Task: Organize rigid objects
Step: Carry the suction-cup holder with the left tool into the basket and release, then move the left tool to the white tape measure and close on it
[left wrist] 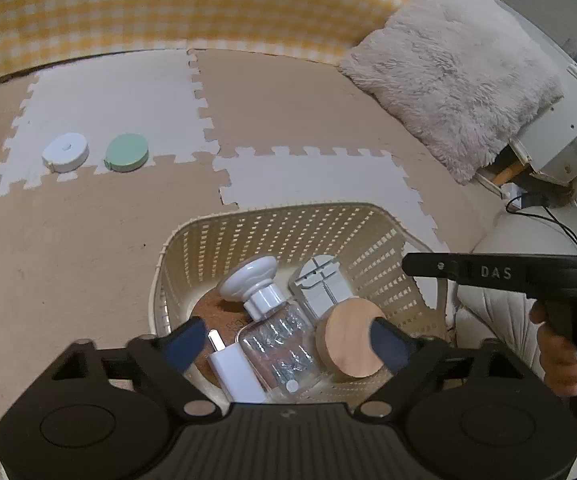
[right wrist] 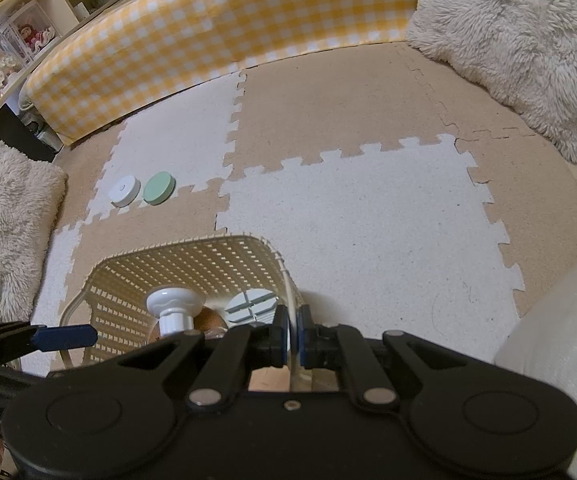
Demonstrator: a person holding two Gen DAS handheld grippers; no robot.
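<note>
Left wrist view: the left gripper [left wrist: 284, 340] hovers over the basket [left wrist: 248, 224], jaws spread and holding nothing. Right gripper [right wrist: 292, 334] pinches the basket's rim. White disc [left wrist: 65, 151] and green disc [left wrist: 126, 152] lie on the foam mat [left wrist: 88, 240], touching each other; likely light, stiff and smooth, best gripped across their edges.

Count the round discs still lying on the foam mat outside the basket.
2. A white disc and a green disc lie side by side on a white mat tile, beyond the basket. Others may be hidden from both views.
</note>
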